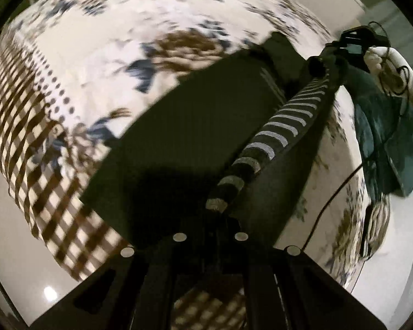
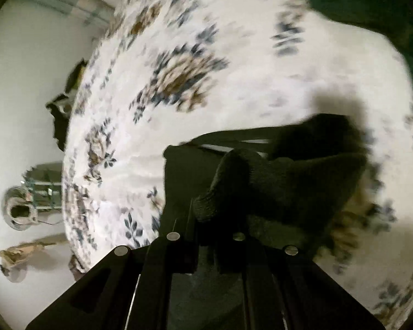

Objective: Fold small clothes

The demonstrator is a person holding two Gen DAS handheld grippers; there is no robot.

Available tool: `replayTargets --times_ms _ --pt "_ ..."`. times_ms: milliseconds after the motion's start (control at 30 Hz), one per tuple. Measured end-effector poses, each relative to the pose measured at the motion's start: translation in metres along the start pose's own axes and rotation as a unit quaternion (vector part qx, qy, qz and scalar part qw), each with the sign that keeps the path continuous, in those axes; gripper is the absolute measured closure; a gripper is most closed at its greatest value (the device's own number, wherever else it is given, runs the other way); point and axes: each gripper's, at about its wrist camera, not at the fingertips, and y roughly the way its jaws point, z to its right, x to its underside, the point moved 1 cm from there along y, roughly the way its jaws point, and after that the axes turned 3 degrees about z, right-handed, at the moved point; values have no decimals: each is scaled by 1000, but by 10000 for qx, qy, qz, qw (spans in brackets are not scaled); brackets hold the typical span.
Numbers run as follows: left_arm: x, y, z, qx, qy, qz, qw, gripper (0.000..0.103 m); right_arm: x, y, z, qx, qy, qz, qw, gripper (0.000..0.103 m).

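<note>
Dark garment (image 1: pixel 179 137) with a grey-striped knit band (image 1: pixel 275 132) hangs stretched between both tongs above the flower-print bedspread (image 1: pixel 118 41), left tongs (image 1: pixel 214 220) clamped on the striped edge, right tongs (image 2: pixel 206 220) clamped on its dark knit cuff end. Soft, light, limp cloth; likely to sag and drape, so best gripped at corners or the ribbed hem

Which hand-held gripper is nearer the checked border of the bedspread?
Left. The left hand-held gripper is right over the checked border; the right hand-held gripper is at the far end of the stretched dark garment, over the floral part.
</note>
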Motion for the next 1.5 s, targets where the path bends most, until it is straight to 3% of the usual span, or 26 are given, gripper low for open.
replayTargets --times_ms 233,367,467,500,533,600,667,767,933,1000,1033,1100,1167,1233,1300,1400,1500 --pt "-21 16 -65 157 -641 -220 9976 100 -12 100 -79 710 -382 -322 9962 95" --pt "-24 25 -82 185 -819 -357 9958 97 -13 142 -94 1117 -470 -510 9913 95" --pt "-27 32 -105 234 -1238 -701 9896 90 -15 155 -93 1033 -239 -699 9919 89" --pt "-28 31 -115 241 -1422 -787 9864 88 -15 153 -91 710 -59 -733 9948 77" --pt "-29 28 -122 286 -1553 -814 9841 80 -13 150 -91 298 51 -753 9967 58" --pt "-33 17 -138 293 -1719 -752 9818 74 -9 139 -91 -129 115 -712 9973 37" --pt "-40 6 -147 314 -1671 -681 9831 70 3 118 -88 -460 42 -562 9974 37" --pt "-47 3 -145 316 -1352 -707 9878 58 30 93 -78 -359 -194 -482 9980 37" --pt "-49 29 -114 243 -592 -1068 9922 58 111 62 -49 -94 -548 -465 9974 37" --pt "-40 45 -104 -246 -124 -1332 9907 61 136 50 -27 176 -672 -377 9969 37" --pt "-39 48 -106 -348 -88 -1435 9890 68 145 44 -15 321 -678 -306 9967 37" --pt "-46 42 -110 -342 -264 -1520 9874 68 152 37 9 515 -526 -227 9970 37" --pt "-66 33 -106 -354 -335 -1401 9889 67 146 25 40 548 -141 -64 9984 37" --pt "-102 25 -90 -1 -440 -1123 9927 66 131 17 71 482 272 98 9984 37" --pt "-152 32 -56 483 -304 -805 9951 58 116 13 98 408 653 257 9967 37" --pt "-226 61 9 992 213 -401 9940 58 91 17 130 244 1164 462 9918 37" --pt "-295 112 75 1201 733 -281 9897 58 68 25 152 101 1525 618 9863 37"
